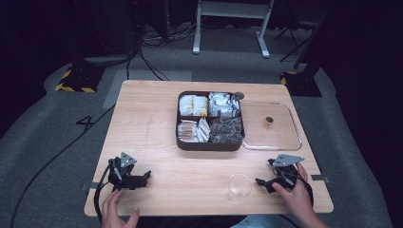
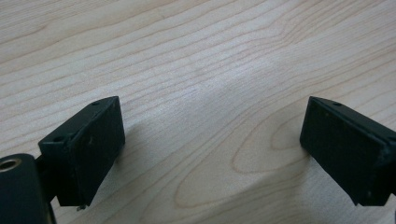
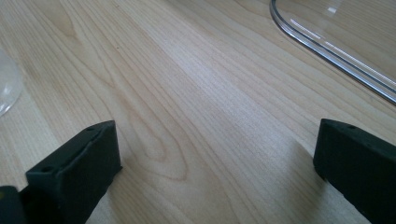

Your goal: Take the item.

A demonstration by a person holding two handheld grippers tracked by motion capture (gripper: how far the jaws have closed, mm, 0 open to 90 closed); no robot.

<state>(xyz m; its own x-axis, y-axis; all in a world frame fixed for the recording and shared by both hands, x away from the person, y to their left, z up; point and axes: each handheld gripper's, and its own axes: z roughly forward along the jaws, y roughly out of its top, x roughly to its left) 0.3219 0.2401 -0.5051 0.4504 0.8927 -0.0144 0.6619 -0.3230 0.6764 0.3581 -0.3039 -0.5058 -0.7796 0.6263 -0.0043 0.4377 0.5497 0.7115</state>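
My left gripper [image 1: 142, 176] rests on the wooden table [image 1: 157, 142] near its front left corner, jaws wide apart over bare wood [image 2: 210, 135]; a hand lies just behind it. At the front right, my right gripper [image 1: 260, 182] is held by a hand, and it stands open on the wood [image 3: 215, 154]. A clear glass cup [image 1: 239, 186] stands just left of it; its edge [image 3: 7, 86] shows in the right gripper view. Neither gripper holds anything.
A dark four-compartment box [image 1: 183, 142] of wrapped packets sits mid-table. To its right lies a clear tray lid [image 1: 297, 135] with a small brown knob [image 1: 269, 122]; its rim [image 3: 327, 51] shows in the right gripper view. Cables and stands are on the floor beyond.
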